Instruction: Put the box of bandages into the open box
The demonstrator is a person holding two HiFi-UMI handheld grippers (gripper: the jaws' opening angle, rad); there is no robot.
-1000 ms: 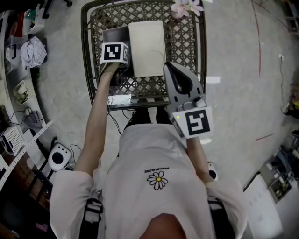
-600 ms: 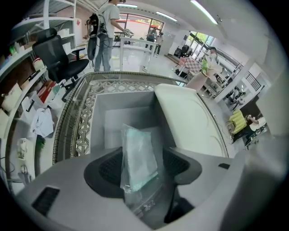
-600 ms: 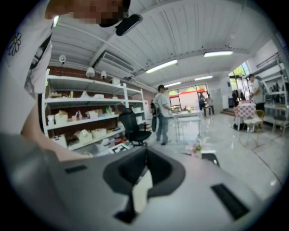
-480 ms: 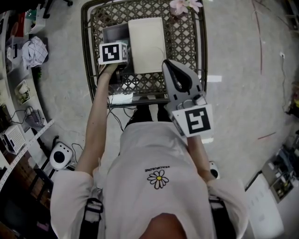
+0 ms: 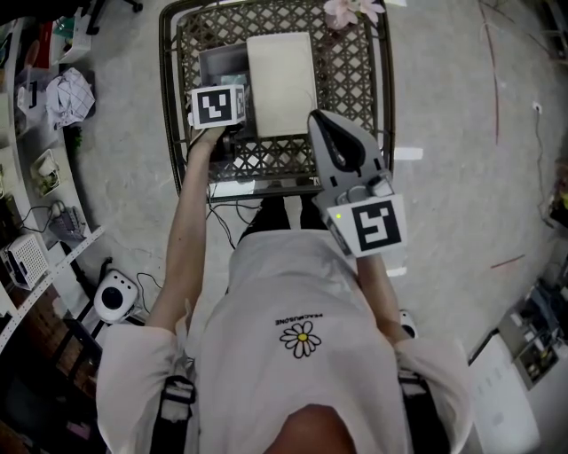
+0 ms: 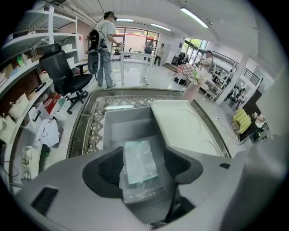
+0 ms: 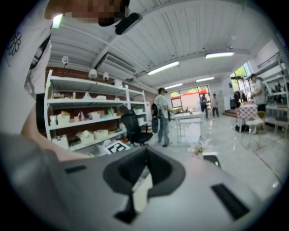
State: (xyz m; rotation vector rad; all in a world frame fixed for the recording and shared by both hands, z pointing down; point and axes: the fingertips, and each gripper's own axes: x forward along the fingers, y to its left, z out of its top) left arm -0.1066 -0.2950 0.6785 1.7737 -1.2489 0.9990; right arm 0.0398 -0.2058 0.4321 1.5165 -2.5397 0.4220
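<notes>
One lattice table [image 5: 351,66]. On it: one open box [image 5: 220,64] at left, one pale lid [image 5: 280,84] just right of it, one flower sprig [image 5: 355,12] at the far right corner. Inside the open box: one box of bandages [image 6: 140,167]. Two grippers: left gripper [image 6: 143,158], right gripper [image 7: 144,164]. Two marker cubes: left cube [image 5: 218,105], right cube [image 5: 374,227]. One black office chair [image 6: 63,72], far left.

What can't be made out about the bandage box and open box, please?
- Left gripper view: print on the bandage box is blurred under wrap.
- Head view: a marker cube hides that box's place in the open box.
- Right gripper view: the right claw's body hides both boxes.
</notes>
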